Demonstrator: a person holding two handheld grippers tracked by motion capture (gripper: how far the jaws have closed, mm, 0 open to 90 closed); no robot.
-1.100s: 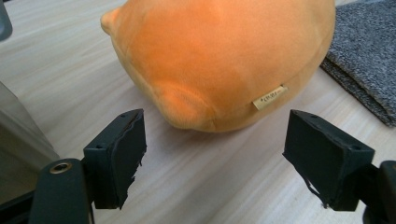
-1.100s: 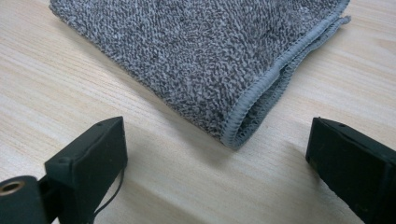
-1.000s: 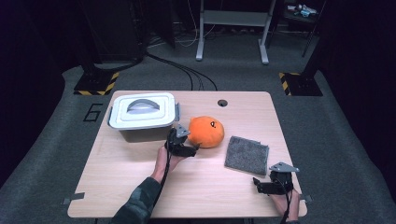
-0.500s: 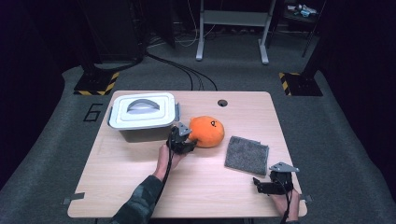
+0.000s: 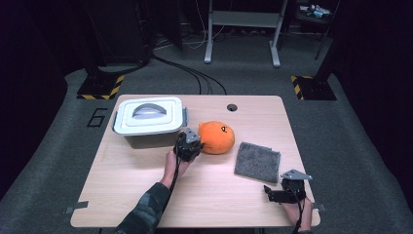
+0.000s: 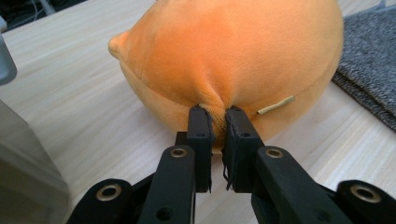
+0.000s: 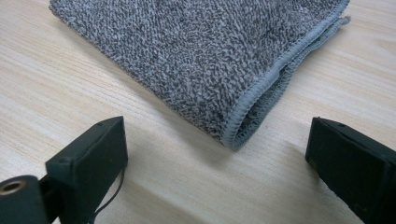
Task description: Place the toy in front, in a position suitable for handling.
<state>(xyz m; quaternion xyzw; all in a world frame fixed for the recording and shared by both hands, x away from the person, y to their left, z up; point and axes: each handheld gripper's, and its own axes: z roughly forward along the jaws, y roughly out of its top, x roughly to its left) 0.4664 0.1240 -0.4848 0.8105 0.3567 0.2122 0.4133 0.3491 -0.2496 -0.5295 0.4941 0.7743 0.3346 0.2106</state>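
Left gripper view: left gripper (image 6: 215,112), jaws just closed, pinching orange plush toy (image 6: 233,56); lift next. Right gripper (image 7: 217,154) agape, at six o'clock of grey cloth (image 7: 187,51).

Tabletop (image 5: 146,195) evenly lit from overhead, the room around it sunk in darkness from nine through three o'clock; high view soft and grainy; both gripper views bright, sharp mid-frame, the fingers (image 7: 88,163) blurring at six o'clock; soft shadow under the orange plush (image 6: 233,60).
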